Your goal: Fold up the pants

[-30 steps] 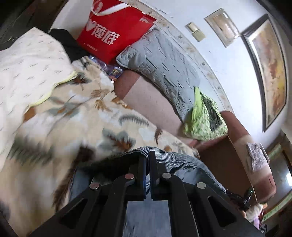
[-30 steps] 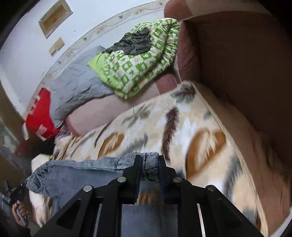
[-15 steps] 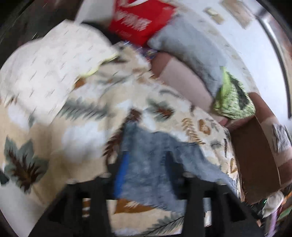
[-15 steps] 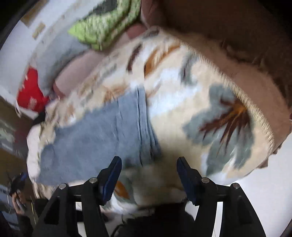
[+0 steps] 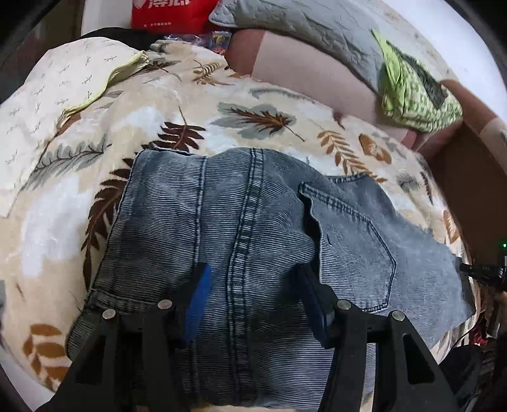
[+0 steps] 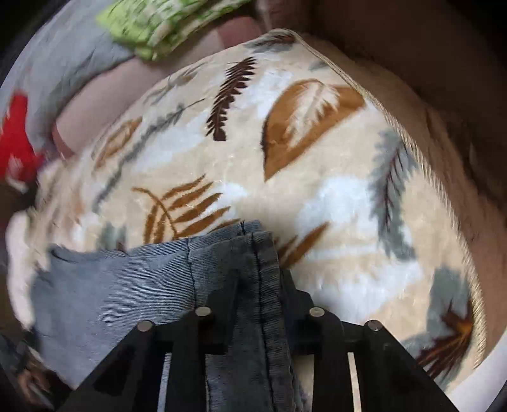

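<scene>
Grey-blue denim pants (image 5: 240,222) lie folded on a cream leaf-print blanket (image 5: 79,196), back pocket (image 5: 358,241) to the right. My left gripper (image 5: 253,291) is open low over the pants, its fingers (image 5: 198,294) spread wide with denim lying between them. In the right wrist view the pants (image 6: 126,285) end in a seamed edge (image 6: 259,260) that runs between the fingers (image 6: 218,304) of my right gripper (image 6: 256,285), which stand apart around it, open. The fingertips there are partly hidden by the cloth.
A brown sofa back (image 5: 301,66) carries a grey quilted cushion (image 5: 304,28), a green patterned cloth (image 5: 415,95) and a red bag (image 5: 171,12). A cream pillow (image 5: 63,73) lies far left. The sofa arm (image 6: 427,79) rises at the right; the blanket edge (image 6: 475,285) drops off nearby.
Both grippers were shut on the denim a second ago, then opened and let go. The pants now lie flat on the blanket. Both grippers have come down close over the cloth.
</scene>
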Motion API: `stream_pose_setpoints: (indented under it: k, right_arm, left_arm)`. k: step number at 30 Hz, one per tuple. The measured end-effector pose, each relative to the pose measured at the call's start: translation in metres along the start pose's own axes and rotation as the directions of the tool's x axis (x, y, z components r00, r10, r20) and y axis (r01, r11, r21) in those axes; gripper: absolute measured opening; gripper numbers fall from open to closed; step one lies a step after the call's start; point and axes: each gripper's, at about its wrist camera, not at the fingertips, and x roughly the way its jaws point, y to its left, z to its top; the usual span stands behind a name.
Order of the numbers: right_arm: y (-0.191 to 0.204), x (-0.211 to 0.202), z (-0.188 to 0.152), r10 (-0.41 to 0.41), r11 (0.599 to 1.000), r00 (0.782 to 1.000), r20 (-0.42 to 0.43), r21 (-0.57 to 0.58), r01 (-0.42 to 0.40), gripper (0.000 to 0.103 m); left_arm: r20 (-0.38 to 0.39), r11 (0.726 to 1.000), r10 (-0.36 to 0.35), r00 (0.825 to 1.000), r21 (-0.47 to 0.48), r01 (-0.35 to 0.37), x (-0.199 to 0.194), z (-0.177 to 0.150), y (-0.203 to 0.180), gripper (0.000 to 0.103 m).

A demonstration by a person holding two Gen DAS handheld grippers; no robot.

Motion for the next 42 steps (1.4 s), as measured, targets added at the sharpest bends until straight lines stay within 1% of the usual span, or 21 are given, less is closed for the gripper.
stream_pose_setpoints:
  k: [3,5,8,11,13,15,17,19,21,22,23,25,26,28,30,33,35,38,39,40,42]
  right_arm:
    - [0.005,-0.019,0.005,-0.048,0.999,0.995,0.091,-0.010,0.049,0.010]
    - [0.007,-0.029,0.005,-0.139,0.988,0.975,0.174,-0.037,0.148,0.010]
    - [-0.007,-0.002,0.005,-0.092,0.996,0.993,0.073,-0.004,0.093,0.011]
    - [-0.011,-0.019,-0.006,-0.051,0.998,0.989,0.138,0.050,0.044,0.013]
    - [0.002,-0.042,-0.014,-0.017,1.000,0.980,0.196,0.024,0.013,0.018]
    - [0.027,-0.061,-0.019,0.043,0.998,0.973,0.225,-0.047,-0.033,0.040]
    - [0.046,-0.059,-0.018,0.119,0.991,0.975,0.188,-0.086,-0.104,0.061]
    - [0.066,-0.041,-0.023,0.209,0.972,0.973,0.101,-0.128,-0.196,0.062]
    - [0.070,-0.015,-0.022,0.230,0.966,0.973,0.012,-0.128,-0.226,0.062]
    - [0.069,0.008,-0.018,0.165,0.978,0.986,-0.029,-0.128,-0.167,0.061]
    - [0.065,0.019,-0.015,0.107,0.986,0.994,-0.026,-0.129,-0.109,0.052]
    - [0.057,0.023,-0.004,0.107,0.993,0.994,0.010,-0.056,-0.106,0.046]
    - [0.060,0.017,-0.001,0.086,0.996,0.996,0.027,-0.034,-0.085,0.046]
    - [0.080,0.003,0.001,-0.003,0.994,0.998,0.058,-0.110,0.009,0.047]
    - [0.096,-0.007,-0.005,-0.009,0.988,0.997,0.075,-0.153,0.020,0.047]
    - [0.134,-0.018,-0.014,0.085,0.972,0.993,0.085,-0.228,-0.063,0.049]
    - [0.170,-0.013,-0.023,0.193,0.941,0.981,0.019,-0.288,-0.179,0.054]
    - [0.216,0.009,-0.034,0.317,0.868,0.940,-0.130,-0.358,-0.343,0.055]
    - [0.225,0.018,-0.037,0.301,0.863,0.942,-0.150,-0.377,-0.336,0.055]
    - [0.232,0.035,-0.037,0.216,0.884,0.965,-0.148,-0.390,-0.257,0.055]
    - [0.225,0.056,-0.032,0.109,0.930,0.981,-0.161,-0.333,-0.157,0.053]
  left_arm:
    - [0.009,1.000,-0.008,1.000,0.012,0.008,-0.002,0.002,0.002,0.057]
    - [0.023,1.000,-0.014,1.000,0.008,0.014,-0.001,0.002,0.005,0.057]
    - [0.033,0.999,0.008,0.999,0.037,-0.009,0.003,0.000,0.002,0.057]
    - [0.039,0.998,0.020,0.999,0.058,-0.022,0.001,-0.001,0.000,0.057]
    - [0.045,0.998,0.025,0.999,0.053,-0.027,0.000,0.000,-0.001,0.057]
    - [0.059,0.998,0.038,0.998,0.048,-0.041,-0.005,0.002,-0.005,0.057]
    - [0.104,0.998,0.029,0.994,0.053,-0.035,-0.017,0.003,-0.012,0.057]
    - [0.131,0.997,-0.007,0.991,0.076,-0.003,-0.028,0.004,-0.022,0.060]
    - [0.136,0.995,-0.044,0.990,0.097,0.030,-0.032,0.003,-0.031,0.070]
    - [0.123,0.992,-0.060,0.991,0.122,0.045,-0.028,0.000,-0.037,0.075]
    - [0.102,0.989,-0.044,0.994,0.145,0.029,-0.020,-0.001,-0.040,0.075]
    - [0.036,0.978,0.107,0.994,0.179,-0.111,0.010,-0.003,-0.038,0.075]
    - [0.028,0.976,0.128,0.991,0.171,-0.131,0.019,-0.004,-0.033,0.075]
    - [0.071,0.983,0.115,0.991,0.137,-0.124,0.017,-0.003,-0.026,0.076]
    - [0.073,0.986,0.107,0.992,0.123,-0.115,0.015,0.000,-0.027,0.077]
    - [0.080,0.984,0.109,0.991,0.132,-0.119,0.017,0.000,-0.026,0.077]
    - [0.088,0.980,0.119,0.989,0.147,-0.131,0.017,-0.003,-0.029,0.079]
    - [0.092,0.978,0.119,0.989,0.162,-0.133,0.018,-0.006,-0.029,0.079]
    - [0.089,0.979,0.117,0.989,0.158,-0.130,0.018,-0.006,-0.028,0.079]
    - [0.086,0.980,0.117,0.989,0.154,-0.129,0.016,-0.005,-0.028,0.079]
    - [0.096,0.983,0.104,0.990,0.140,-0.117,0.005,-0.003,-0.029,0.079]
